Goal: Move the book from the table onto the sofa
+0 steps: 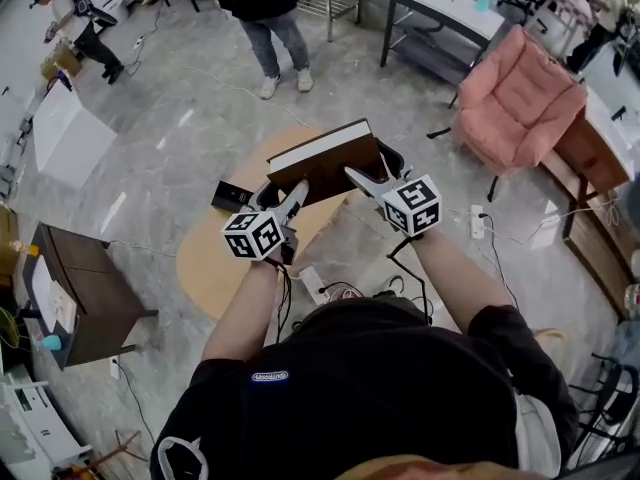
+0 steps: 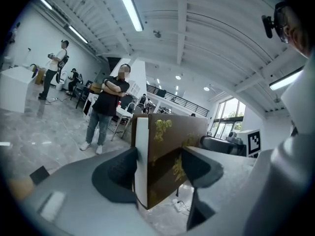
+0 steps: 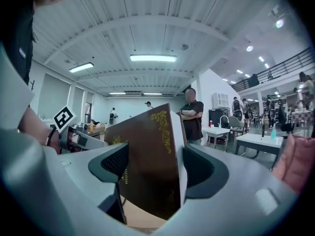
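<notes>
A thick brown book (image 1: pixel 325 158) with gold ornament and white page edges hangs tilted above the round wooden table (image 1: pixel 215 258). My left gripper (image 1: pixel 295 196) is shut on its near left corner, and my right gripper (image 1: pixel 362 180) is shut on its near right edge. In the left gripper view the book (image 2: pixel 170 146) stands between the jaws of the left gripper (image 2: pixel 157 167), pages against the left pad. In the right gripper view the book (image 3: pixel 142 156) fills the gap of the right gripper (image 3: pixel 156 168). The pink sofa chair (image 1: pixel 520 98) stands to the far right.
A small black object (image 1: pixel 232 196) lies on the table's far side. A person (image 1: pixel 265 8) stands beyond the table. A dark cabinet (image 1: pixel 85 288) is at the left, a white desk (image 1: pixel 440 3) at the back, and a power strip (image 1: pixel 477 223) with cables lies on the floor.
</notes>
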Motion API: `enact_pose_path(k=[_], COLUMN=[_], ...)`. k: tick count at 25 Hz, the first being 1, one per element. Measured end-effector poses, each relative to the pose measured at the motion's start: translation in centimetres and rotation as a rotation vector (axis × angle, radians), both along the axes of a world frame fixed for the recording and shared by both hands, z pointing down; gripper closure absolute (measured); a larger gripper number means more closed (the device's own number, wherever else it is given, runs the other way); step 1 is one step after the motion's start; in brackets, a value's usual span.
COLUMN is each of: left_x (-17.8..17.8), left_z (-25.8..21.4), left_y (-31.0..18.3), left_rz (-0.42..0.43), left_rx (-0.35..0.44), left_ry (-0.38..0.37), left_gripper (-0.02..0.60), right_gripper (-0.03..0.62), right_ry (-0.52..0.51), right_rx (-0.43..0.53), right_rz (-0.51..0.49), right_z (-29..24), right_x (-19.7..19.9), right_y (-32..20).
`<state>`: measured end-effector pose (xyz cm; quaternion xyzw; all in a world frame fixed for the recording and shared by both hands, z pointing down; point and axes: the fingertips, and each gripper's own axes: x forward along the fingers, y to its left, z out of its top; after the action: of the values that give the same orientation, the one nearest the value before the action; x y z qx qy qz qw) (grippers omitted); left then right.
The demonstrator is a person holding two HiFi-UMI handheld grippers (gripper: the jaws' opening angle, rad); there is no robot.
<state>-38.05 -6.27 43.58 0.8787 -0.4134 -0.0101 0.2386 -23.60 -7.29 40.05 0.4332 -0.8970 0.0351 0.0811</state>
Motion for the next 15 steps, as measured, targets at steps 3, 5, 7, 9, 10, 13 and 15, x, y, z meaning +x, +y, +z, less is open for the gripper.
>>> enact_pose_path(k=[3,5,7,9,10,13,15], left_x=[5.0,8.4,12.1,16.2,18.4,25.5,30.1], left_z=[-0.4,-0.5,-0.6,-0.7,-0.7,-0.8,-1.0], left_y=[-1.4,-2.5,-3.7,-4.6,-5.0,-5.6,-5.8], left_rz=[0.056,0.09,0.126,0.167,0.19,0.266,0.314], left_rx=[-0.001,0.001,0.003,0.006,0.009,0.013,0.016], left_ry=[0.0,0.002,0.003,0.002,0.003,0.01,0.012], left_gripper=[0.294,0.294,0.294,0.294,0.294,0.294,0.294], right_gripper=[0.227,0.229,0.227,0.227,0.227,0.226,0.226], right_ry=[-0.012,-0.019,-0.019,-0.017,-0.016,-0.02,-0.02], right_rx=[0.01,0.016,0.022,0.024,0.024,0.032,0.038], right_rz=[0.056,0.091,0.126,0.168,0.194,0.274,0.321], right_z=[-0.6,-0.7,-0.6,-0.4,-0.4,-0.5,-0.8], right_x=[5.0,8.5,12.2,16.3,18.4,25.3,29.7], right_y=[-0.8,-1.3,-1.8,-2.1,-2.1,-1.6,-1.1])
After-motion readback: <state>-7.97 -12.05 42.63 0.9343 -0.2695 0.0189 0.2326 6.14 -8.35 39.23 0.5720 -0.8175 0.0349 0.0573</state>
